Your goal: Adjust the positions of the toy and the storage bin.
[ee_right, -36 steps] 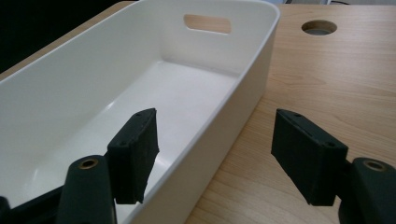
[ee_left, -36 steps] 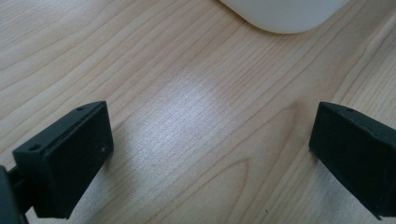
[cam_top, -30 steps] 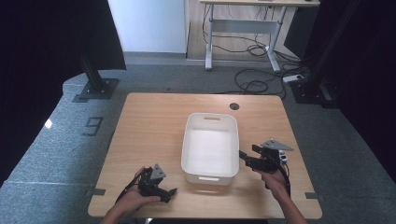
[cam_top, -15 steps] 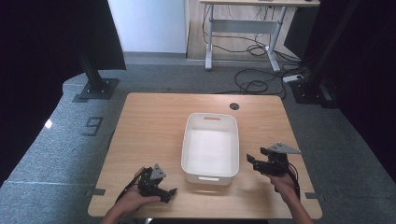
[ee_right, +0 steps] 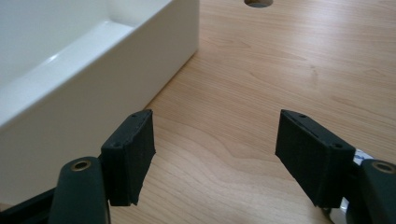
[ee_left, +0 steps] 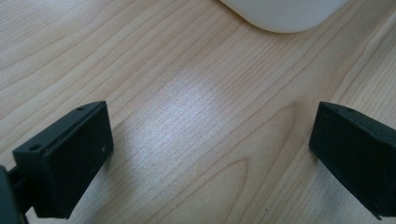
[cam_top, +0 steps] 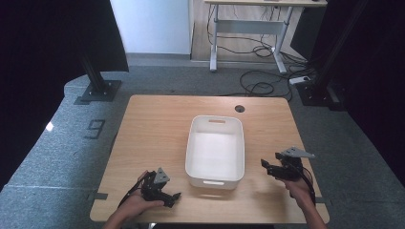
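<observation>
High view looks down on a wooden table (cam_top: 157,129) with a white bin (cam_top: 215,151) standing at its middle. The left gripper (cam_top: 165,193) sits near the table's front edge, off the bin's near left corner, with a hand (cam_top: 136,206) around it. The right gripper (cam_top: 270,168) is held by the other hand (cam_top: 297,190) just off the bin's right wall, apart from it.

Left gripper view adds what the high view cannot resolve: both black jaws are spread wide with only bare wood grain between them, nothing grasped. Ahead of the jaws, beyond their tips, a rounded white corner of the bin (ee_left: 285,14) enters at the top edge, well clear of either jaw.

Right gripper view shows this pair of jaws also released and parted, bare table between them. The bin (ee_right: 93,79) lies just outside the left-hand jaw and stretches forward past its tip; its tall outer wall and part of its empty inner floor show, which the left gripper view lacks. Far ahead of the jaws, a round cable hole (ee_right: 258,3) in the table shows at the top edge; the high view places the same hole (cam_top: 239,109) beyond the bin's far right corner.
</observation>
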The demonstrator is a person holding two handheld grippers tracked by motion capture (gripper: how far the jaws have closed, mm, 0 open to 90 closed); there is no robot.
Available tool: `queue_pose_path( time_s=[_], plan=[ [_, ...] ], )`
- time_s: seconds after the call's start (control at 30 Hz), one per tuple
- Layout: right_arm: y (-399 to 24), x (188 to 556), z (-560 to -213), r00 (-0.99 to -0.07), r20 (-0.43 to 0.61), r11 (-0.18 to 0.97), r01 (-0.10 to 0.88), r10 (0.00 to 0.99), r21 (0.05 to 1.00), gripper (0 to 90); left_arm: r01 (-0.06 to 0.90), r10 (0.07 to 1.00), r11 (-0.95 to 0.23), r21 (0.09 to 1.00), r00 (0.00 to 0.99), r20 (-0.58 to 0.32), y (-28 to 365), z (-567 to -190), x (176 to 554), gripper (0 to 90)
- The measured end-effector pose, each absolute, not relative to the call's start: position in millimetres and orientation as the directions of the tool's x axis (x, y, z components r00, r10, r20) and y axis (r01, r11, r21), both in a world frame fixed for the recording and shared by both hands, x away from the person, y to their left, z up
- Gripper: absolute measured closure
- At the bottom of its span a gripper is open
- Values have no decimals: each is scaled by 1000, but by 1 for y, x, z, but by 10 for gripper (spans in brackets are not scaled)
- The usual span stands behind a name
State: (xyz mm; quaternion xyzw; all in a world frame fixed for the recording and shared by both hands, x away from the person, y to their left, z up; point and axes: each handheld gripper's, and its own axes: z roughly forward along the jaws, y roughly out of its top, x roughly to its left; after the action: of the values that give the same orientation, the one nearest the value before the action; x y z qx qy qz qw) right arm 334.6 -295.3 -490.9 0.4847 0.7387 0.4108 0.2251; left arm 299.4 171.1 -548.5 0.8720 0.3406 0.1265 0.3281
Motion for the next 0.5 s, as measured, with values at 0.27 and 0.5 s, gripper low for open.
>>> queue_pose_path(
  time_s=[0.27, 0.5],
  plan=[
    [-305, 336, -492, -402, 65, 182, 545, 913, 818, 278, 511, 677, -553, 658, 736, -3, 171, -548, 299, 0],
    [-306, 337, -493, -397, 61, 186, 555, 916, 811, 278, 511, 677, -553, 658, 736, -3, 171, -548, 299, 0]
  ],
)
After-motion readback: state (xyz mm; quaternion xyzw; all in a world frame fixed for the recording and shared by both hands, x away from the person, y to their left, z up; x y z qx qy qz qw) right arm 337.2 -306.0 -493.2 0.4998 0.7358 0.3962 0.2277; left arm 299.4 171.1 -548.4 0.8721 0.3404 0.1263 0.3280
